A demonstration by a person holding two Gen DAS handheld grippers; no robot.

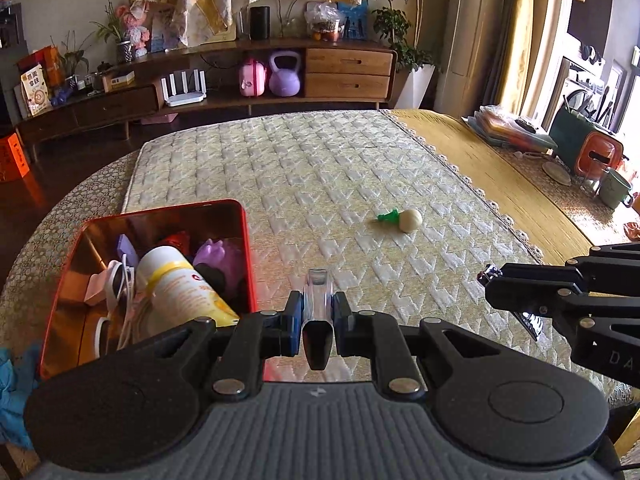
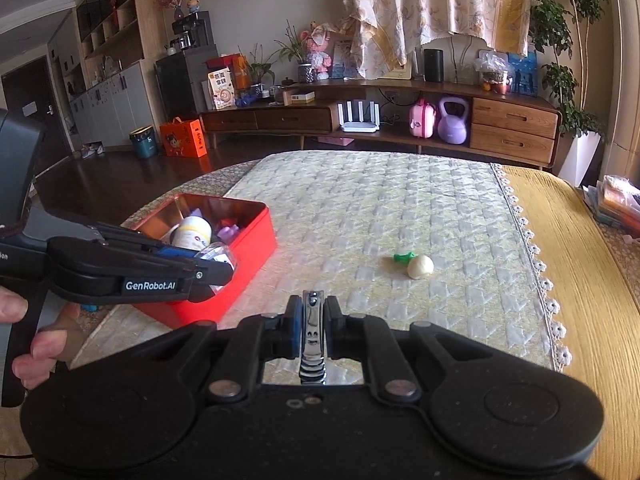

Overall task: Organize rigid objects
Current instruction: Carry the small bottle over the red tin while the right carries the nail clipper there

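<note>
A small clear plastic piece with a dark lower end (image 1: pixel 317 312) is pinched between the blue pads of the left gripper (image 1: pixel 317 316), which is held above the pale quilted mat (image 1: pixel 320 168), just beside the near right corner of the open red metal tin (image 1: pixel 250 264). In the tin a white bottle with a yellow band (image 1: pixel 180 284), a purple toy (image 1: pixel 220 256) and a coil of white cable (image 1: pixel 120 292) are seen lying together. A shiny steel nail clipper (image 2: pixel 313 332) is clamped lengthwise between the pressed-together fingers of the right gripper (image 2: pixel 313 320), held over the mat to the right of the tin. Farther out on the mat, well apart from both grippers, a small cream-coloured ball with a green stalk (image 1: pixel 408 220) is lying on its side.
</note>
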